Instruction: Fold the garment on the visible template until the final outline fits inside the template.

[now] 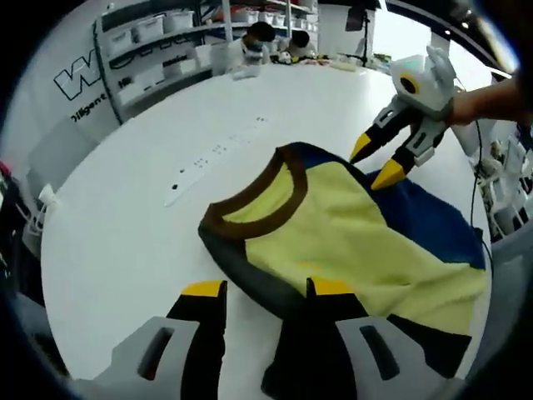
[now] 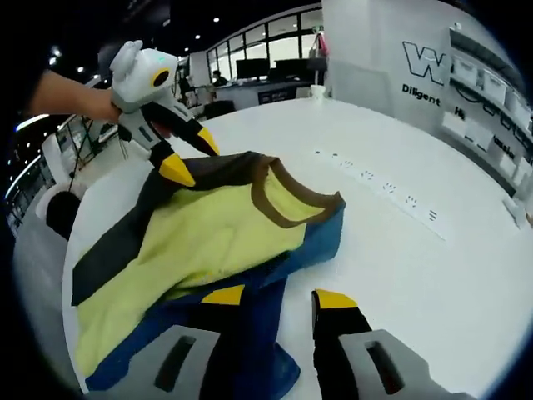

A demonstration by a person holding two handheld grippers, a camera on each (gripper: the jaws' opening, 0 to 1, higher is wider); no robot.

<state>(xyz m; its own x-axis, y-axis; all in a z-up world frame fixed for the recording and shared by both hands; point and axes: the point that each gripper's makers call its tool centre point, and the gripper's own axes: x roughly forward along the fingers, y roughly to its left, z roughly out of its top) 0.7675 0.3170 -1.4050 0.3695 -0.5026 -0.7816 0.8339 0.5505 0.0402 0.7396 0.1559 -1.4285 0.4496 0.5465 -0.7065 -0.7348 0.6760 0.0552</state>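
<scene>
Both claws apart: garment (image 1: 350, 242) between left claw (image 1: 268, 289) tips, seemingly ungripped.

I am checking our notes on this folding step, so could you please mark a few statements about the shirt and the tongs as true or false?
1. The shirt has a yellow front with a brown collar. True.
2. The shirt hangs in the air, off the white table. False: it lies on the table.
3. Both the left tongs and the right tongs are open. True.
4. The shirt's sleeves match, both blue. False: one is blue, the other dark grey.
5. A power strip lies on the table beyond the shirt. True.
</scene>
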